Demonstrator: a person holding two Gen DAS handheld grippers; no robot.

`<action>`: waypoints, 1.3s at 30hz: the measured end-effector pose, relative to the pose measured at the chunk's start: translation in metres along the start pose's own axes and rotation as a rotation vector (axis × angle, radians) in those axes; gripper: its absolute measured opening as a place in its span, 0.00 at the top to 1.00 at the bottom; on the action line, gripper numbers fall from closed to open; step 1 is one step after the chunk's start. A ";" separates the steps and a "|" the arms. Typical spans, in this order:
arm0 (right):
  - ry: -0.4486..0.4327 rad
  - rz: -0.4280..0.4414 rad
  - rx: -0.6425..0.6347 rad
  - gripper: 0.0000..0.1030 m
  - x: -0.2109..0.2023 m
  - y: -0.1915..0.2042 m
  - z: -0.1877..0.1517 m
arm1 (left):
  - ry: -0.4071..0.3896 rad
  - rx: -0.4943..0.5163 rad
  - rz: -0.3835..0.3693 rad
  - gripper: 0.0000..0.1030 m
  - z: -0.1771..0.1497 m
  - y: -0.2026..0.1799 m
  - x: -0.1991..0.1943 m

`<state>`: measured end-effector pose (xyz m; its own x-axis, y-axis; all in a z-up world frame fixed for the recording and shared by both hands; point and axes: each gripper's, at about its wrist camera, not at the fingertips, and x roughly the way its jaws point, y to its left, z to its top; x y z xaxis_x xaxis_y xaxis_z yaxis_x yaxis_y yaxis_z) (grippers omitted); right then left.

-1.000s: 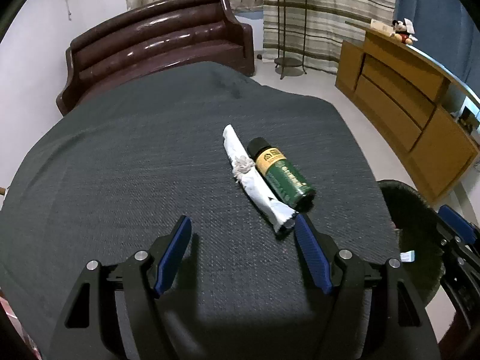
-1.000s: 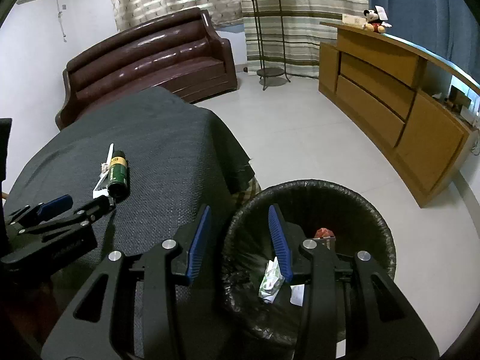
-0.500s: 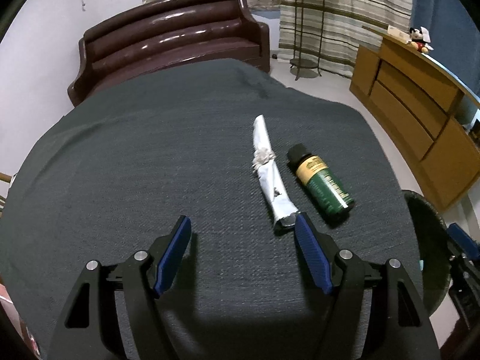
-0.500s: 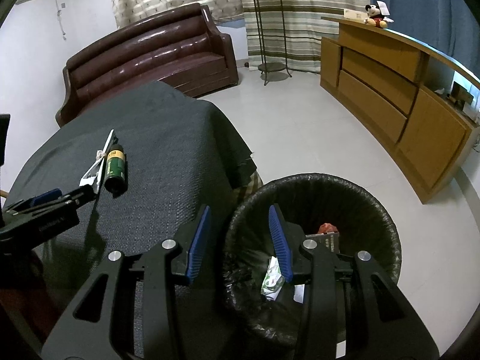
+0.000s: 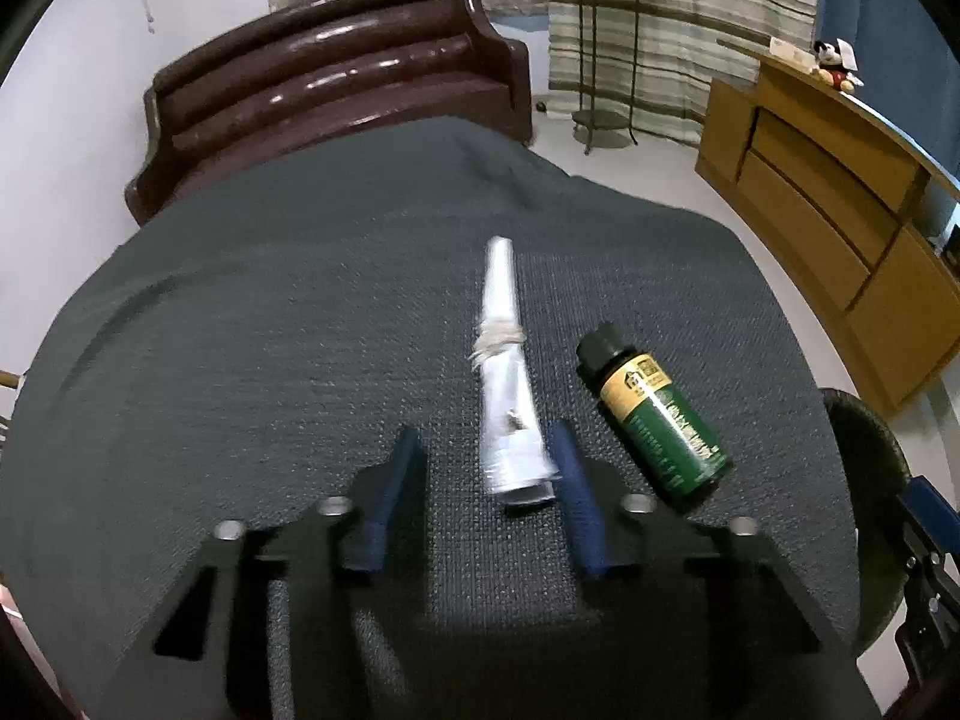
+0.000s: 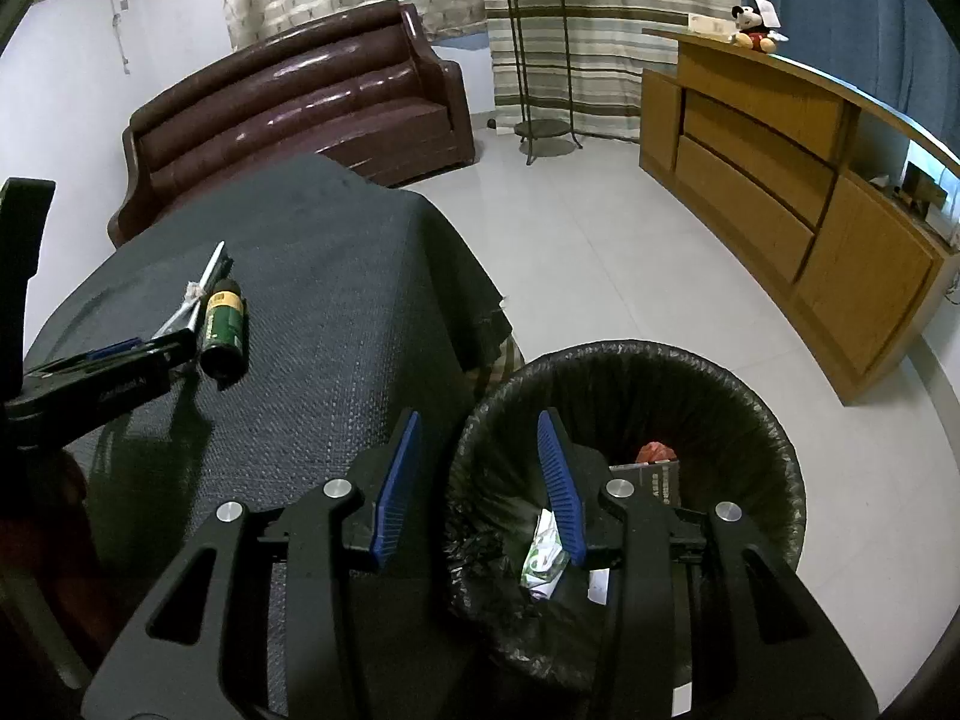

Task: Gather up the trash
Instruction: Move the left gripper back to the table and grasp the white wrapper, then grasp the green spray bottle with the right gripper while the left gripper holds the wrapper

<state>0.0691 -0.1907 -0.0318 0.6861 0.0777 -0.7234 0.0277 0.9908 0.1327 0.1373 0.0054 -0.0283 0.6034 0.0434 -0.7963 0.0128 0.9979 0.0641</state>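
Observation:
A rolled white paper tied with string [image 5: 503, 360] lies on the dark grey tablecloth [image 5: 270, 330]. Its near end sits between the blue fingers of my left gripper [image 5: 486, 450], against the right finger. The jaws are partly closed around it with a gap on the left, and the view is blurred. A green bottle with a black cap [image 5: 654, 414] lies just right of the roll. My right gripper [image 6: 477, 438] is open and empty over the rim of the black-lined trash bin [image 6: 774, 438]. The roll [image 6: 198, 294] and bottle [image 6: 223, 324] also show in the right wrist view.
The bin holds several pieces of trash, among them a green-white wrapper [image 6: 543, 558] and a red scrap [image 6: 657, 453]. A brown leather sofa [image 5: 336, 78] stands behind the table. A wooden cabinet [image 6: 780, 180] runs along the right. A metal plant stand [image 6: 540, 60] is at the back.
My left gripper has shifted right so the roll's near end lies between its fingers, and its jaws have narrowed from wide open. The right gripper has stayed over the bin.

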 end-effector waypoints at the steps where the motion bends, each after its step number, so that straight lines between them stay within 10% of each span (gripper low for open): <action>1: 0.002 0.000 -0.001 0.62 0.000 0.000 0.000 | -0.003 -0.002 -0.024 0.69 0.000 0.002 0.000; 39: -0.018 -0.009 -0.057 0.62 0.004 0.037 0.016 | -0.040 -0.033 -0.041 0.74 0.001 0.048 -0.010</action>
<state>0.0850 -0.1556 -0.0191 0.6987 0.0669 -0.7123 -0.0067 0.9962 0.0870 0.1323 0.0529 -0.0164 0.6343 0.0007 -0.7731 0.0127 0.9999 0.0113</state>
